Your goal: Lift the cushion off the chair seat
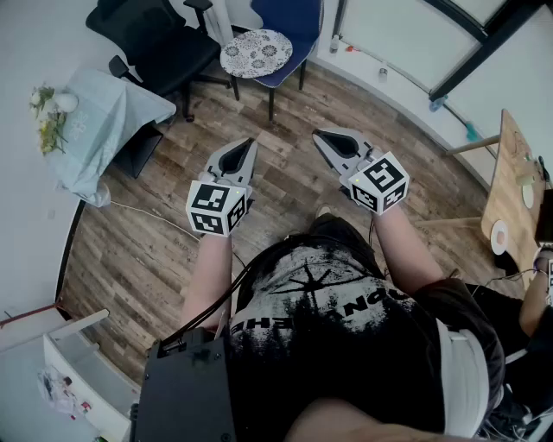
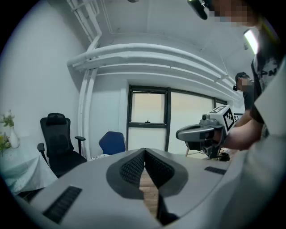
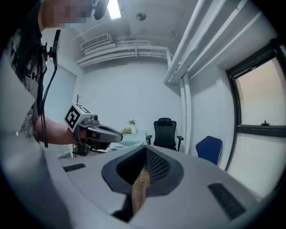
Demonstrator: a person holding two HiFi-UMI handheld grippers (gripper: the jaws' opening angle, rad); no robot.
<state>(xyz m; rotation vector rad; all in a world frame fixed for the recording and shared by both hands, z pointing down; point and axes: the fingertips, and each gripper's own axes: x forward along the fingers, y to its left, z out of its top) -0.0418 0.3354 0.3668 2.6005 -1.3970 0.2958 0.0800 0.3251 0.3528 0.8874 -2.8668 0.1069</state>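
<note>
Patterned white, the cushion [image 1: 256,53] lies on the seat of the blue chair [image 1: 296,19] at the far side of the room, just right of the black office chair [image 1: 160,43]. I hold both grippers level over the wood floor [image 1: 285,108], well short of it. My left gripper [image 1: 247,148] has its jaws together on nothing. My right gripper [image 1: 322,138], beside it on the right, has its jaws together too, and it is empty.

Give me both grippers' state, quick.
Left gripper: closed, empty.
Right gripper: closed, empty.
</note>
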